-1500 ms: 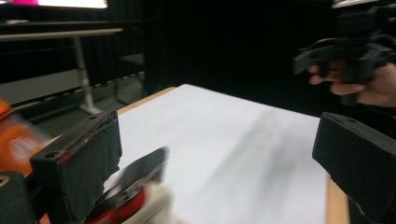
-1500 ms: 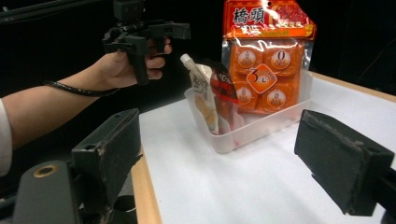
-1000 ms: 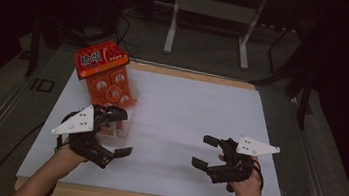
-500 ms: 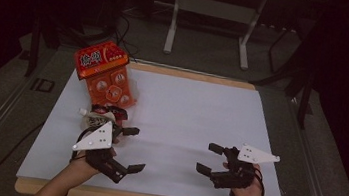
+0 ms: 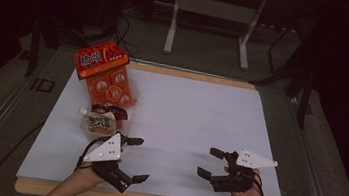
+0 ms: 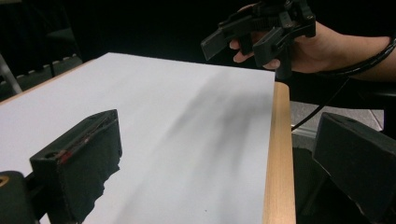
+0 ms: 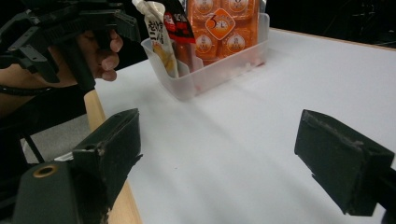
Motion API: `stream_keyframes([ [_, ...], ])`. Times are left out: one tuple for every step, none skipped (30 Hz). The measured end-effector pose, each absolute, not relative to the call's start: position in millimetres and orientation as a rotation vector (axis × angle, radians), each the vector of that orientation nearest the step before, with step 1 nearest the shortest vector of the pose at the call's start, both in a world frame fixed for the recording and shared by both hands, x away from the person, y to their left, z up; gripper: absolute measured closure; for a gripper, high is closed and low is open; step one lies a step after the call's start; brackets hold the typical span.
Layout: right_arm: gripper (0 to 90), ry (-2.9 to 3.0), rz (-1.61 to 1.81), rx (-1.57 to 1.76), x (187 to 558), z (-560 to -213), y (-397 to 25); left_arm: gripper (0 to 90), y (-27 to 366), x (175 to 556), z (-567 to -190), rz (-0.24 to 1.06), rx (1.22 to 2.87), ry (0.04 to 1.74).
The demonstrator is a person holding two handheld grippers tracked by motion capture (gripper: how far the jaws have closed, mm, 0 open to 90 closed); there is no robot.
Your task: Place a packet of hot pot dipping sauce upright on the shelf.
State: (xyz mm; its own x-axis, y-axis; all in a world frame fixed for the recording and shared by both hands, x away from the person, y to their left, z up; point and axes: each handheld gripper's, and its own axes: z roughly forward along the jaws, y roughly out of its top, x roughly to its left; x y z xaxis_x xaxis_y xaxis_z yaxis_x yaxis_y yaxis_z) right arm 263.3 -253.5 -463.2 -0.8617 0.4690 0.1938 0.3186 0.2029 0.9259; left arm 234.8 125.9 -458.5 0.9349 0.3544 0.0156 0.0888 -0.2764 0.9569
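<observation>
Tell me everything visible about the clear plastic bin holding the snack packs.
The clear plastic bin is a shallow, translucent rectangular tray with rounded corners, sitting flat on the white table top at its far left. Upright in it are a large orange snack pack, a pale pouch with a spout and a dark red-labelled packet, all rising well above its rim. The left tool is close by, open and not touching it.
</observation>
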Motion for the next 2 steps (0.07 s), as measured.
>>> stream_keyframes([
  [14.4,2.329,1.738,0.772,264.3,-464.3,-254.2,1.6,125.6,235.0,-459.8,0.263,1.845,0.329],
  [14.4,2.328,1.740,0.776,264.5,-464.6,-254.6,1.6,125.3,234.9,-460.0,0.262,1.845,0.328],
])
